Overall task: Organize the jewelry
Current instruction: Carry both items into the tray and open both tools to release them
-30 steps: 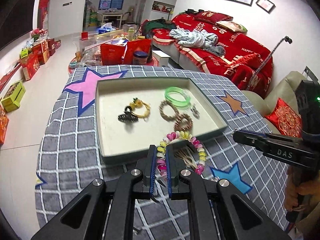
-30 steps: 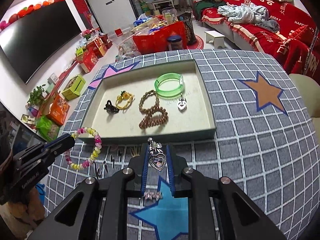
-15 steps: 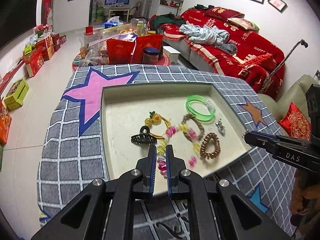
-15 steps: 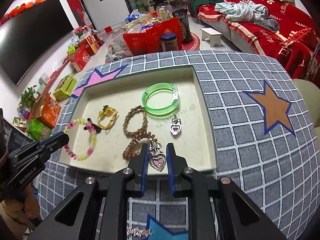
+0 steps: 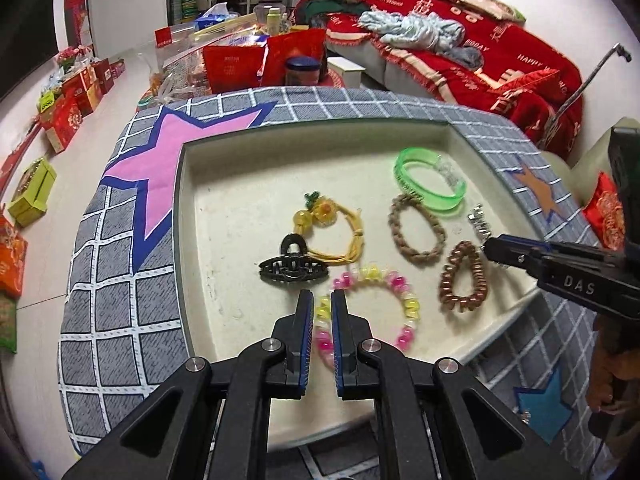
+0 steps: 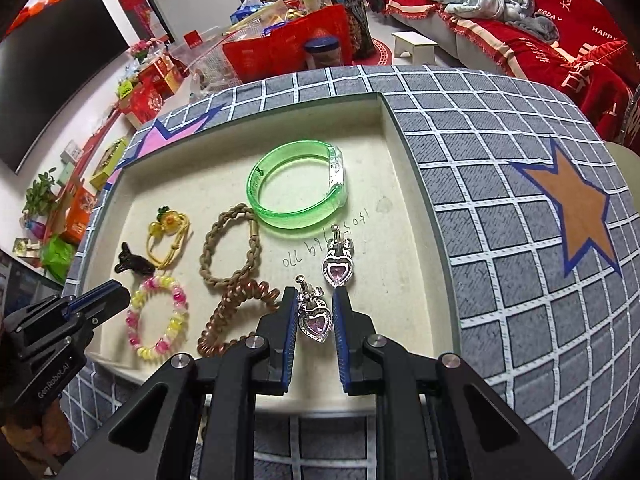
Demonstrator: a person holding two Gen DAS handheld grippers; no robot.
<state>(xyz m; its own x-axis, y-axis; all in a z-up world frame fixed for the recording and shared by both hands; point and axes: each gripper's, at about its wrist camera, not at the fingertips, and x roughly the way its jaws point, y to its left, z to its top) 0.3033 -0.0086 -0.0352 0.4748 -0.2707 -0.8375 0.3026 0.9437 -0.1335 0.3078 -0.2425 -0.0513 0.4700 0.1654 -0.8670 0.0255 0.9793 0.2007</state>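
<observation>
A cream tray (image 5: 208, 216) (image 6: 404, 240) on the checked cloth holds the jewelry. My left gripper (image 5: 322, 298) is shut on a pink and yellow bead bracelet (image 5: 396, 284) (image 6: 176, 320), which lies low over the tray's front. My right gripper (image 6: 316, 300) holds a silver heart earring with a pink stone (image 6: 316, 322) between its fingers, just above the tray floor. A matching earring (image 6: 338, 268) lies just ahead of it. Also in the tray are a green bangle (image 6: 296, 192), a braided brown band (image 6: 230, 248), a copper coil band (image 6: 236, 316), a yellow cord charm (image 5: 332, 220) and a black hair claw (image 5: 292, 266).
A blue star patch (image 5: 544, 404) is on the cloth at the near right, with a small silver piece (image 5: 526, 416) at its edge. Red boxes and bags crowd the floor beyond the table's far edge (image 5: 248, 64). A red sofa (image 5: 500, 56) stands at the back right.
Both grippers moved forward from the table's front over the tray and came down. The bead bracelet and the heart earring travelled with them and now sit low in the tray.
</observation>
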